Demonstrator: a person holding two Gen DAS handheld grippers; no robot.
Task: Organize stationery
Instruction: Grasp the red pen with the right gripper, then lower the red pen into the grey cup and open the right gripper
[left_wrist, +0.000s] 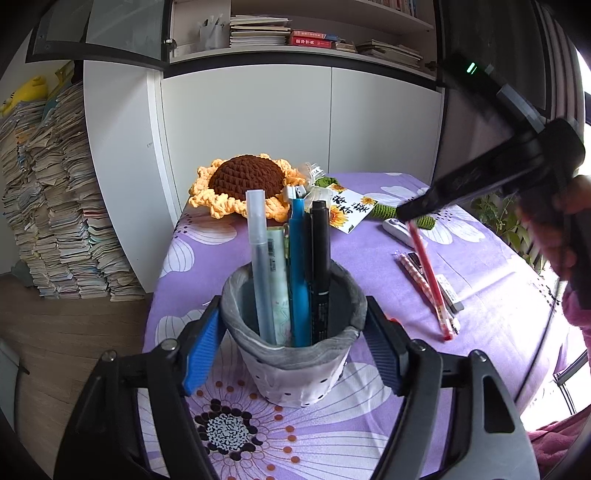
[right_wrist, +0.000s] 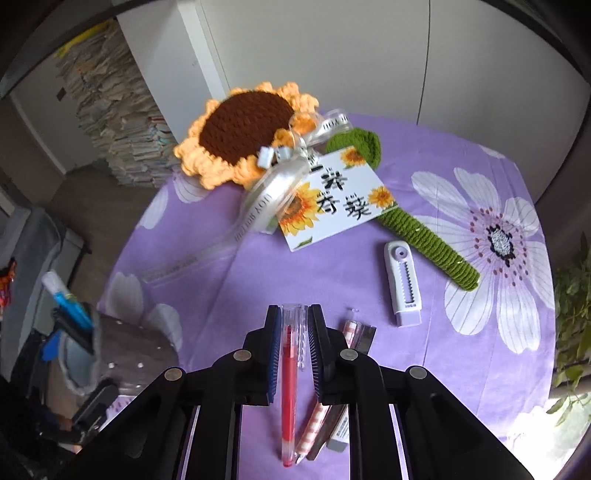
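Right wrist view: the right gripper (right_wrist: 293, 332) is clamping a red pen (right_wrist: 288, 373) near its clear cap end, its tip hanging toward the purple tablecloth (right_wrist: 369, 280). A checked pen (right_wrist: 314, 417) and a grey eraser (right_wrist: 338, 439) are lying just right of it. In the left wrist view, the left gripper (left_wrist: 291, 347) is bracing the grey pen holder (left_wrist: 295, 362), pads pressing both sides. The step in hand is judged as carrying the red pen to the holder. The next move calls for tipping it upright over the free right part of the opening, clearing the standing pens (left_wrist: 291, 258). The table's left edge is running close beside the holder.
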